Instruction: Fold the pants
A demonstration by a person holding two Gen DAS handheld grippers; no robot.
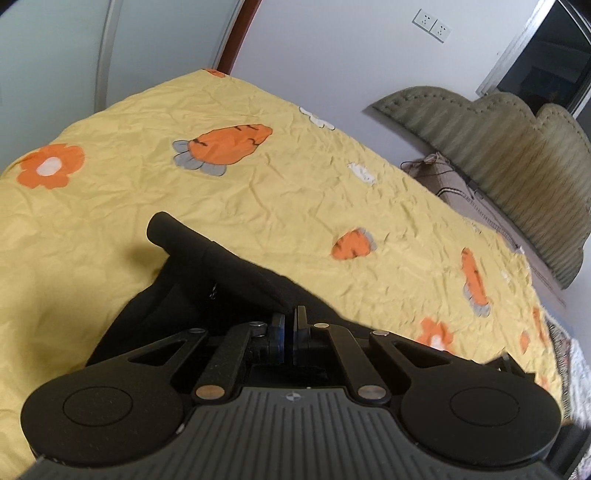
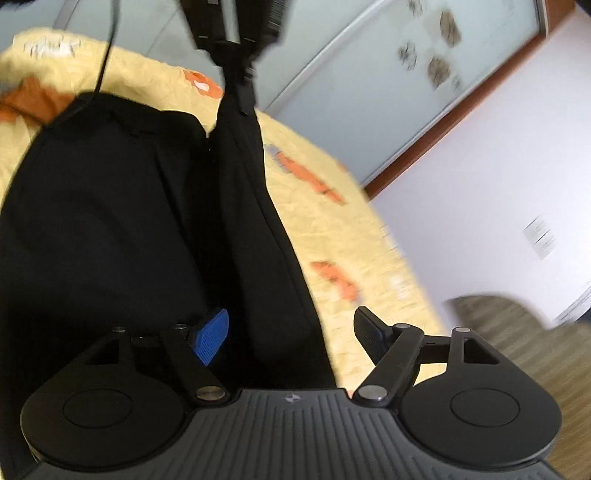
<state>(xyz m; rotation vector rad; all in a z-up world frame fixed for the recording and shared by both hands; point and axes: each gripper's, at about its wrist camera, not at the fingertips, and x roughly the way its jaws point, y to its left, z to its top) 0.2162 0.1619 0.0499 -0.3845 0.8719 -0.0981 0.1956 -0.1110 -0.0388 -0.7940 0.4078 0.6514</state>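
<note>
Jaws of the left gripper [image 1: 290, 334] are clenched on a fold of the black pants [image 1: 207, 280], the two pads pressed close together with dark cloth pinched between them. Left wrist view: the pants rise from the jaws as a rolled, tube-like ridge running up and left, its rounded end lifted clear of the bed, while the rest of the fabric drapes down to the lower left. Beneath lies a yellow bedspread [image 1: 258, 192], crumpled, printed with orange carrots and orange flowers. Beyond the far edge of the bed stands a grey-green padded headboard [image 1: 517, 166] against a white wall, with a double wall socket [image 1: 432, 24] higher up. Right wrist view: jaws of the right gripper [image 2: 291, 339] are released, spread wide, holding nothing; the blue pad [image 2: 210, 341] sits over the black cloth, the black pad out to the right over the bedspread [image 2: 332, 236]. The pants [image 2: 110, 221] fill the left and centre of this view, a broad panel lying on the bed and a narrower strip pulled taut upward to the left gripper [image 2: 236, 29], seen near the top edge. A sliding glass door [image 2: 369, 74] with a reddish-brown frame runs behind the bed. The right side of this view is motion-blurred.
</note>
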